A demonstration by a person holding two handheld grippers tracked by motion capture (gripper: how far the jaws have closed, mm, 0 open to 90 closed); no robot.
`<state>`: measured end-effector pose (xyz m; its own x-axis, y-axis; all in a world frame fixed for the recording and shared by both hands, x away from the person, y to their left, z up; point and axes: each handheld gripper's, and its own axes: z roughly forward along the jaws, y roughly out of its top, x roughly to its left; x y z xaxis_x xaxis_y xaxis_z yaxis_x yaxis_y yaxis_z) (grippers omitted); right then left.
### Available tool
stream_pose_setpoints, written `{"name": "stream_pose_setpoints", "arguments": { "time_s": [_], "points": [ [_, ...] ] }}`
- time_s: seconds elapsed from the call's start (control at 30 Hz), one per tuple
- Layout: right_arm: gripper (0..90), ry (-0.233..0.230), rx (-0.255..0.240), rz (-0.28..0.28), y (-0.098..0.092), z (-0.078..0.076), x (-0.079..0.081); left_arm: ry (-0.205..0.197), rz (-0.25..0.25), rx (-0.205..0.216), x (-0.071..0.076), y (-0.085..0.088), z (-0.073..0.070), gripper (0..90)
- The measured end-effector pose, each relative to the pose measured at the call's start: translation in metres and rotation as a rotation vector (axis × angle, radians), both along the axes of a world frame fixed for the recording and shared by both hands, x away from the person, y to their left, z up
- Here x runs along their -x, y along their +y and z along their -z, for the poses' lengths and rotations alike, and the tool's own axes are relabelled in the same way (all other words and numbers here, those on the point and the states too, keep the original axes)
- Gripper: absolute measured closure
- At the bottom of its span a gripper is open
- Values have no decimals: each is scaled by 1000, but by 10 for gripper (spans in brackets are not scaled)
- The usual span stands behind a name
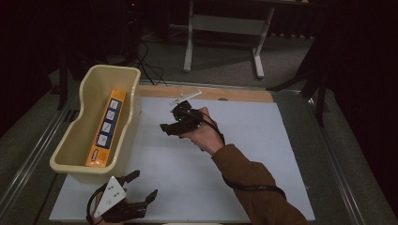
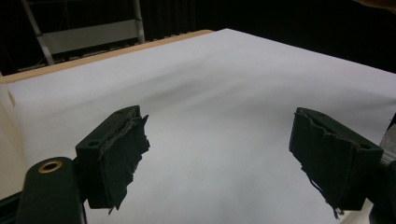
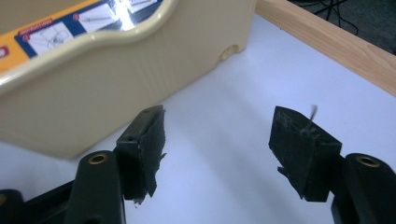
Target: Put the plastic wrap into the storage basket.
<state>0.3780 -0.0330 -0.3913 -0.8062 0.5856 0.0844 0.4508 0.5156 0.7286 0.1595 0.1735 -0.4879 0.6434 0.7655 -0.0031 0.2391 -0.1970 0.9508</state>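
We see a cream plastic tub (image 1: 132, 101) standing at the far left of the white table sheet (image 1: 244, 154), and inside it an orange box (image 1: 107, 127) with a blue label lies flat along the tub's length. Our right gripper (image 1: 165, 129) hovers over the middle of the sheet, just right of the tub, pointing left toward it; its jaws stand apart with nothing between them. In the right gripper view (image 3: 217, 154) the tub's outer wall (image 3: 116, 79) fills the far left, with the box's label (image 3: 88, 21) showing above the rim, and a wooden edge strip (image 3: 327, 44) runs along the far right. Our left gripper (image 1: 145, 185) sits at the near left corner of the sheet, just near the tub, its jaws also spread wide and empty. In the left gripper view (image 2: 217, 154) we look across bare white sheet between its worn black pads (image 2: 123, 154).
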Motion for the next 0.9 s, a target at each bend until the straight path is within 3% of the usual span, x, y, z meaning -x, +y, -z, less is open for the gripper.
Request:
{"name": "stream_pose_setpoints", "arguments": {
  "time_s": [0.2,0.3,0.37,0.6,0.9],
  "points": [
    [317,-41,17,-17,-32,4,4,5,3,-4,-1,0,0,180],
    [325,-17,-23,-16,-56,5,7,7,4,-2,-2,-1,0,180],
    [325,-14,-31,-16,-61,6,9,6,6,-3,-2,-2,0,180],
    [303,-109,-26,-9,-103,17,26,14,0,-11,-4,-2,0,180],
    [280,-151,-32,44,-153,47,51,21,-5,-15,-5,-2,1,180]
  ]
}}
